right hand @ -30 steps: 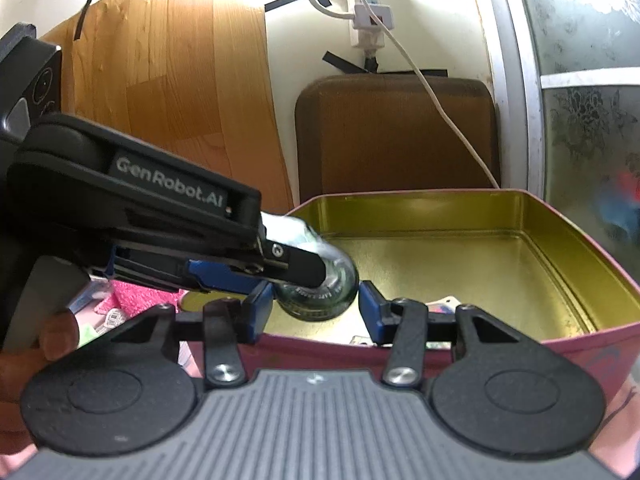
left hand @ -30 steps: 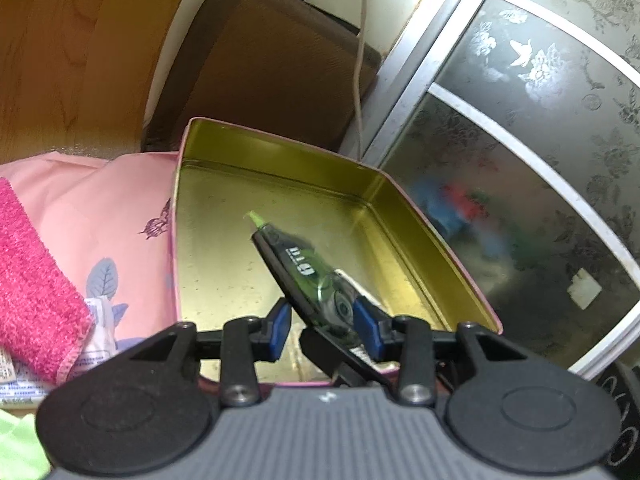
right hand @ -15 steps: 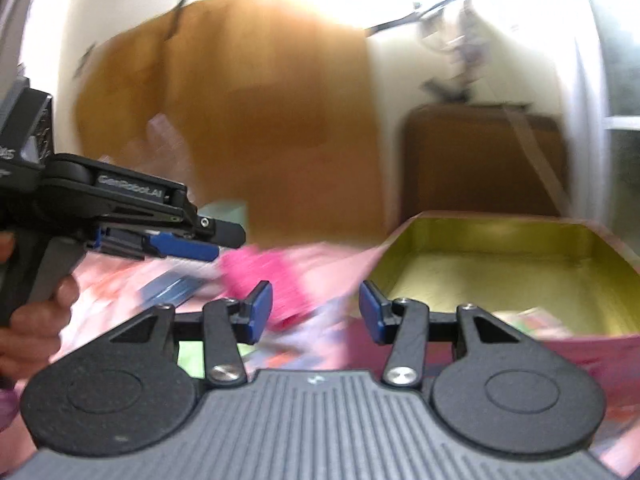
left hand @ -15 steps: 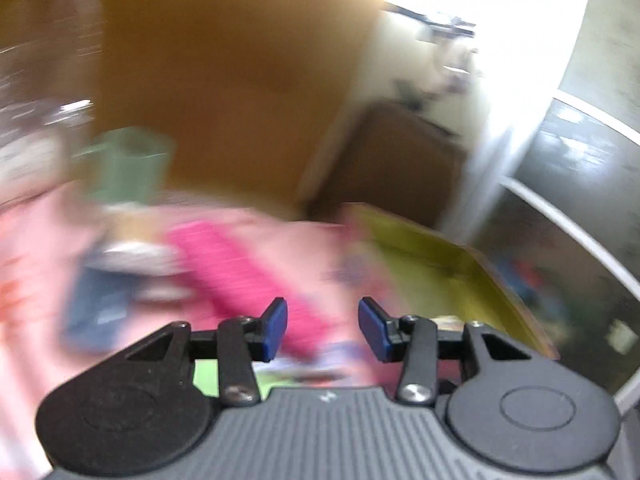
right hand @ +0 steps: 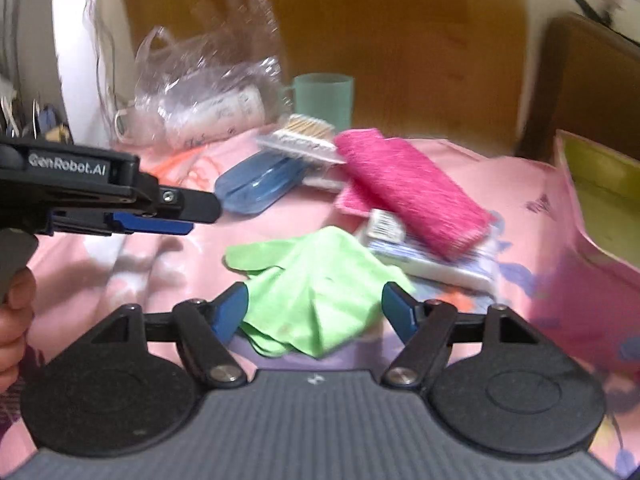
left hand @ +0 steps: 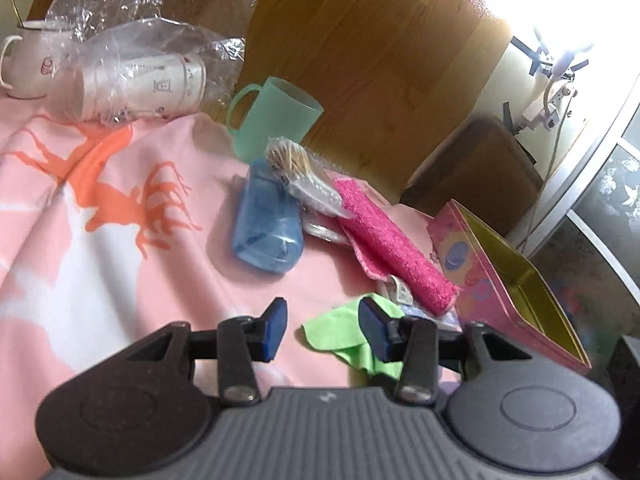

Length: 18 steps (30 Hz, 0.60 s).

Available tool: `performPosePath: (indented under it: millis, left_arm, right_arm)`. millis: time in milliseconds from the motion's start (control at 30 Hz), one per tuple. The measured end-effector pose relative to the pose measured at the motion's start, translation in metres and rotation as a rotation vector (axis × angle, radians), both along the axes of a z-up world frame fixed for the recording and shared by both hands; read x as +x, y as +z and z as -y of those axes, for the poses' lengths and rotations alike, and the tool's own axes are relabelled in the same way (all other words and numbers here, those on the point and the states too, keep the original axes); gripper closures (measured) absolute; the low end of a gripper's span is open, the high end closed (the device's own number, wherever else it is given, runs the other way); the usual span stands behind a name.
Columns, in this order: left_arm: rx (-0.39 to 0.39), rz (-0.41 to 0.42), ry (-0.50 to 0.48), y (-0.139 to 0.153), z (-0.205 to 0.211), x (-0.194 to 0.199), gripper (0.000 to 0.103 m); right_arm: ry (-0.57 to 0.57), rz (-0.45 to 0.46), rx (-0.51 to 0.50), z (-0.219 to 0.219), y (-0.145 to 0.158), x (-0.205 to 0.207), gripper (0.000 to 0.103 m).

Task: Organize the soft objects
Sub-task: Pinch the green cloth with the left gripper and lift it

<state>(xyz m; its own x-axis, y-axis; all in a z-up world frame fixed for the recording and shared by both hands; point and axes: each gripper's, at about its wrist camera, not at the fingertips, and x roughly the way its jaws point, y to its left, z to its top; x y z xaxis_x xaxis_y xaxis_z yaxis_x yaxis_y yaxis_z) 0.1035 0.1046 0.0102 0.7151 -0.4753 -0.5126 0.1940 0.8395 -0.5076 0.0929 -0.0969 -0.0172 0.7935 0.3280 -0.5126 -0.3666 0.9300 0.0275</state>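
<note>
Plainly, from the left wrist: left gripper [left hand: 322, 330] parted and empty above the pink cloth [left hand: 100, 240], nothing between the pads. Green cloth [left hand: 352, 336] crumpled just ahead, partly behind the right pad. Pink towel [left hand: 394, 250] rolled, resting on packets beside the tin box [left hand: 516, 280], probably within easy reach for sorting.

Next, from the right wrist: right gripper [right hand: 314, 310] with jaws opening, framing the green cloth [right hand: 316, 280] without pressing it, likely lined up for a pinch. Pink towel [right hand: 408, 192] farther back. Left gripper [right hand: 168, 212] off to the side, clear of the cloth.
</note>
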Motion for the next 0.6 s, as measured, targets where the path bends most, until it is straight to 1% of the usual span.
performPosePath:
  millis: [33, 67, 100, 133, 167, 200, 233, 267, 300, 433, 500, 600]
  left_arm:
    - [-0.001, 0.001, -0.007, 0.0, 0.001, -0.001, 0.063]
    - [0.0, 0.003, -0.014, 0.0, 0.001, -0.002, 0.063]
    - [0.0, 0.004, -0.02, 0.0, 0.001, -0.004, 0.063]
    - [-0.001, 0.005, -0.028, 0.0, 0.001, -0.005, 0.063]
    - [-0.002, 0.004, -0.034, 0.0, 0.002, -0.006, 0.063]
    - [-0.003, 0.0, -0.043, 0.0, 0.004, -0.007, 0.063]
    - [-0.005, -0.005, -0.055, -0.001, 0.006, -0.007, 0.06]
    - [-0.008, -0.011, -0.07, -0.001, 0.009, -0.008, 0.055]
    - [-0.012, -0.015, -0.083, -0.001, 0.012, -0.008, 0.053]
    - [-0.011, -0.046, -0.16, -0.004, 0.035, -0.011, 0.053]
    - [0.005, -0.065, -0.193, -0.006, 0.05, -0.013, 0.053]
    - [0.032, -0.071, -0.244, -0.007, 0.074, -0.021, 0.053]
  right_arm:
    - [0.009, -0.004, -0.017, -0.004, -0.002, 0.003, 0.032]
    - [0.013, -0.01, -0.032, -0.007, -0.005, 0.006, 0.046]
    - [0.014, 0.012, -0.043, -0.008, -0.005, 0.003, 0.067]
    - [0.025, 0.021, -0.046, -0.009, -0.005, 0.001, 0.078]
    - [0.027, 0.023, -0.048, -0.007, -0.004, -0.002, 0.092]
    - [0.031, 0.018, -0.036, -0.005, -0.003, -0.003, 0.092]
    - [0.032, 0.011, -0.015, -0.001, -0.002, -0.006, 0.093]
    - [0.028, 0.014, -0.003, 0.002, -0.002, -0.01, 0.093]
    - [0.021, 0.023, 0.0, 0.003, -0.001, -0.015, 0.093]
    - [0.031, 0.059, 0.043, 0.012, -0.002, -0.04, 0.093]
    - [0.033, 0.084, 0.032, 0.015, -0.003, -0.053, 0.093]
    - [0.024, 0.111, 0.011, 0.021, -0.005, -0.068, 0.093]
